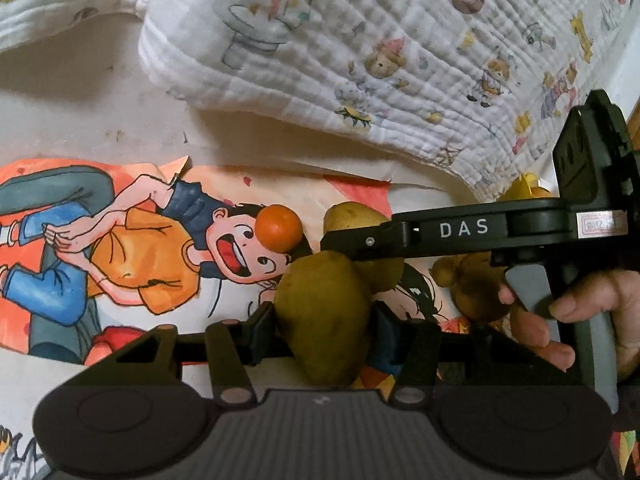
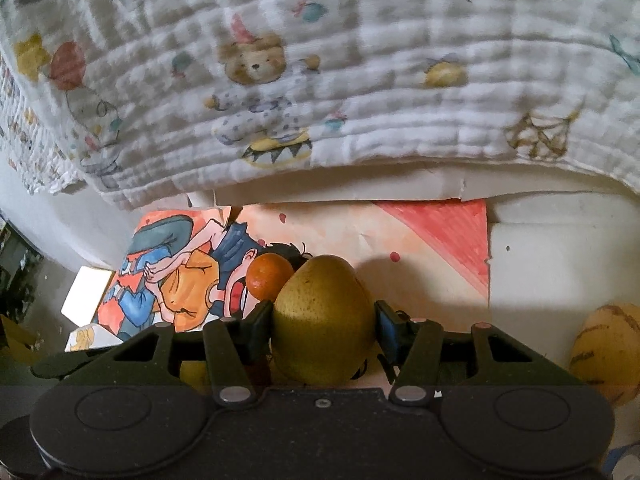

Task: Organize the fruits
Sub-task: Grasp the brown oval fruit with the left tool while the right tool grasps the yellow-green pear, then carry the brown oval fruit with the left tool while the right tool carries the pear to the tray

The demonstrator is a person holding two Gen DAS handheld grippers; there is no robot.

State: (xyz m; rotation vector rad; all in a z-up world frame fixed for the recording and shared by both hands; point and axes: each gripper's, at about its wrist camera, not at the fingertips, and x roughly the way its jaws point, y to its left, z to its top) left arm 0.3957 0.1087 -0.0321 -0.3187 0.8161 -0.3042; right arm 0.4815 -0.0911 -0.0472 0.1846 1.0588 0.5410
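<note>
You grip pear per gripper – left gripper (image 1: 322, 320) pinching green pear (image 1: 320, 312), right gripper (image 2: 322, 326) pinching second pear (image 2: 322, 320) – next: carry both beside orange (image 1: 279, 229).

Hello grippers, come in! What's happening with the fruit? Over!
Left gripper shut on one pear. Right gripper shut on another pear. Orange loose on drawing. Nothing in the way.

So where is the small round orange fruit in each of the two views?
Left wrist view: the small round orange fruit is a little left of centre, on the cartoon boy's face.
Right wrist view: it is left of centre, behind the green-yellow pear.
Shared landmark: the colourful cartoon poster.
</note>
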